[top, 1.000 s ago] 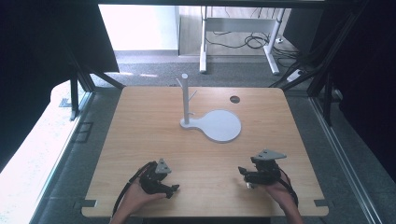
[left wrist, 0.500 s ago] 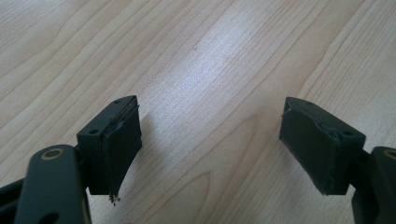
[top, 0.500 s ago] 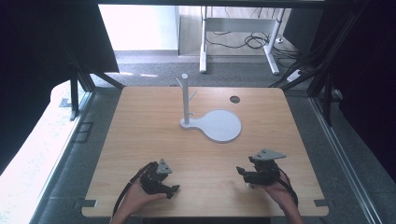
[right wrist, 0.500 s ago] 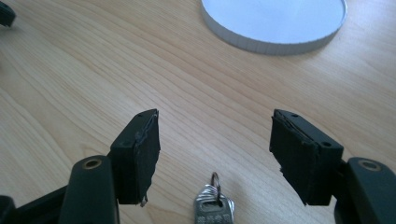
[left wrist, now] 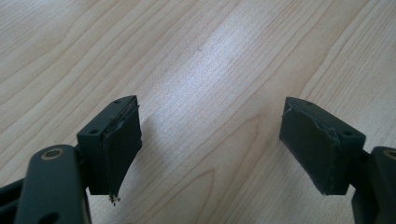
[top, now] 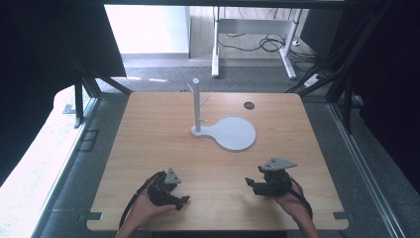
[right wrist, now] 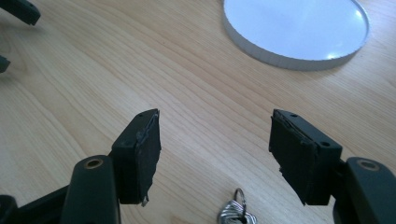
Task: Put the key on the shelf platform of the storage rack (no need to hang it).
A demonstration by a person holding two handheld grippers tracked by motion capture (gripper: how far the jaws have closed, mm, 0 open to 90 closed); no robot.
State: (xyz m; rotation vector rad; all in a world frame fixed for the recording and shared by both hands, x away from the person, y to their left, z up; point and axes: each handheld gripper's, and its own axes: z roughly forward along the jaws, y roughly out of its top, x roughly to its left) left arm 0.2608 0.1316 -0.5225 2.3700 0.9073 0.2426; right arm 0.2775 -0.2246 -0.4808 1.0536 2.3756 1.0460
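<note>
A white stand with an upright pegged post (top: 196,104) and a flat round base (top: 233,133) sits at the middle of the wooden table (top: 148,139). My left gripper (top: 181,200) rests low near the front edge at the left. Its jaws stand wide open over bare wood in the left gripper view (left wrist: 210,135). My right gripper (top: 251,185) is at the front right and points left, open (right wrist: 215,144). A small metal key ring (right wrist: 236,213) lies on the wood just below the gap between the right jaws. The round base (right wrist: 294,28) lies ahead of them.
A dark round hole (top: 249,105) is set in the table behind the stand. The left gripper's black jaw tips (right wrist: 18,11) show at the upper left of the right gripper view. Desk legs and cables (top: 267,44) lie on the floor beyond the table.
</note>
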